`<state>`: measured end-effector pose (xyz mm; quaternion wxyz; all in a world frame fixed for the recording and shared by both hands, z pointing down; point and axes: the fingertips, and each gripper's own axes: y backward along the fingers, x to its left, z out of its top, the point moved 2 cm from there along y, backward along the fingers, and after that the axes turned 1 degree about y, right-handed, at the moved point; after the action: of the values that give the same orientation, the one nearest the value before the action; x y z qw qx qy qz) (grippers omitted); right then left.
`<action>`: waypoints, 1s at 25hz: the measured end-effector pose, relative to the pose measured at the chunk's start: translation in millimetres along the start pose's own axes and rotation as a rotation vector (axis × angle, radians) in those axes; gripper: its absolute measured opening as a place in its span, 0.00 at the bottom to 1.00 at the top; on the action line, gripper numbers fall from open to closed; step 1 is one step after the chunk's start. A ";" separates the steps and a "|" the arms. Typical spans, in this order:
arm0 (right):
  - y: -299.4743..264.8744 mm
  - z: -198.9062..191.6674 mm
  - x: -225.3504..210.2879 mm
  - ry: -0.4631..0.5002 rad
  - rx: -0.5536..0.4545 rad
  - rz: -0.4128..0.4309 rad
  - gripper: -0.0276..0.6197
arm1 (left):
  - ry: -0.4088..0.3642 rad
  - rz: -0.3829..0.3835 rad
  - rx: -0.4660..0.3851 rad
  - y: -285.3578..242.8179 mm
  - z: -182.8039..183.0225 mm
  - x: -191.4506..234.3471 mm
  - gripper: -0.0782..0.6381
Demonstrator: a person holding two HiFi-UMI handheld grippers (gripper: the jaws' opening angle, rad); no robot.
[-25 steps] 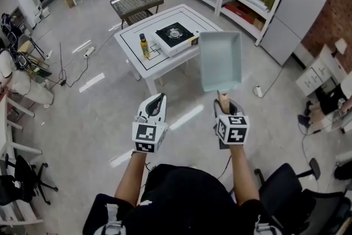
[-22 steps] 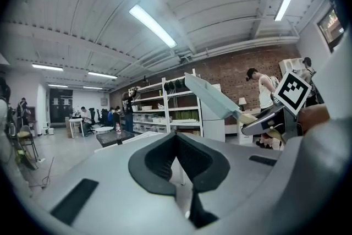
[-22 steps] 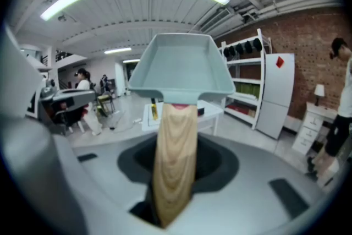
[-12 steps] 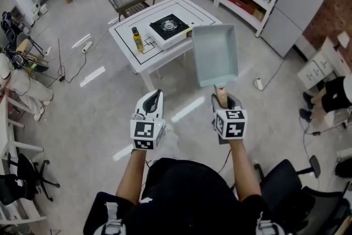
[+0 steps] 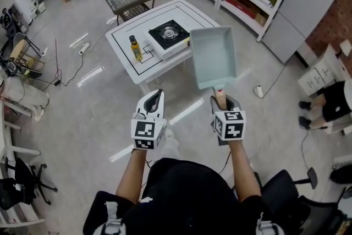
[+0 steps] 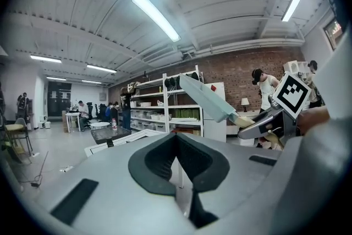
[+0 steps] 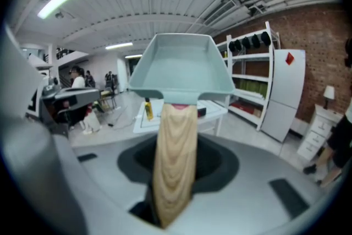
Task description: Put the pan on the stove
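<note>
While the pale teal rectangular pan point(image 5: 214, 58) hangs in mid-air in front of the person, the head view shows it well short of the black gas stove point(image 5: 168, 33). The stove sits on the white bench point(image 5: 125, 36), ahead and to the left of the pan, with a yellow bottle point(image 5: 133, 48) near its left side. The right tongs point(image 5: 221, 100) are clenched on the pan's light wooden handle point(image 5: 220, 96). The pan's long axis therefore runs straight away from them, handle near and far rim toward the bench. The left tongs point(image 5: 155, 100) hover alongside, apart from the pan.

From the left gripper view, the left tongs' jaws are pressed together with nothing between them. The pan point(image 6: 206, 97) shows up and to the right, tilted, held out by the right tongs point(image 6: 269, 121).

From the right gripper view, the handle point(image 7: 175, 162) rises from between the jaws, pinched by them, and the pan's basin point(image 7: 181, 71) faces the camera. The bench point(image 7: 144, 121) and bottle point(image 7: 148, 110) peek out just under the near rim, left of the handle; the stove is mostly hidden behind it. The coming move likely calls for carrying the pan forward and slightly left, then lowering it with the handle pointing back.
</note>
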<state>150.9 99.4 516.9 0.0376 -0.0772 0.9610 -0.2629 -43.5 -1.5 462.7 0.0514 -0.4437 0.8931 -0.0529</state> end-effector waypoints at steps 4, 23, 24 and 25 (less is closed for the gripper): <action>-41.7 22.7 -1.2 0.003 0.010 0.009 0.28 | 0.043 -0.010 0.007 -35.6 2.8 29.1 0.14; -233.3 119.1 26.9 0.022 0.097 0.030 0.28 | 0.013 -0.037 0.048 -171.2 3.8 177.4 0.14; -239.0 120.7 29.2 0.024 0.101 0.032 0.28 | 0.021 -0.038 0.049 -175.1 2.2 183.0 0.14; -244.0 122.4 31.1 0.027 0.104 0.034 0.28 | 0.029 -0.038 0.052 -179.0 0.2 187.9 0.14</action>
<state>165.4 -174.3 535.5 0.0332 -0.0550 0.9476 -0.3130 -15.5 -259.0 479.1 0.0487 -0.4583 0.8835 -0.0835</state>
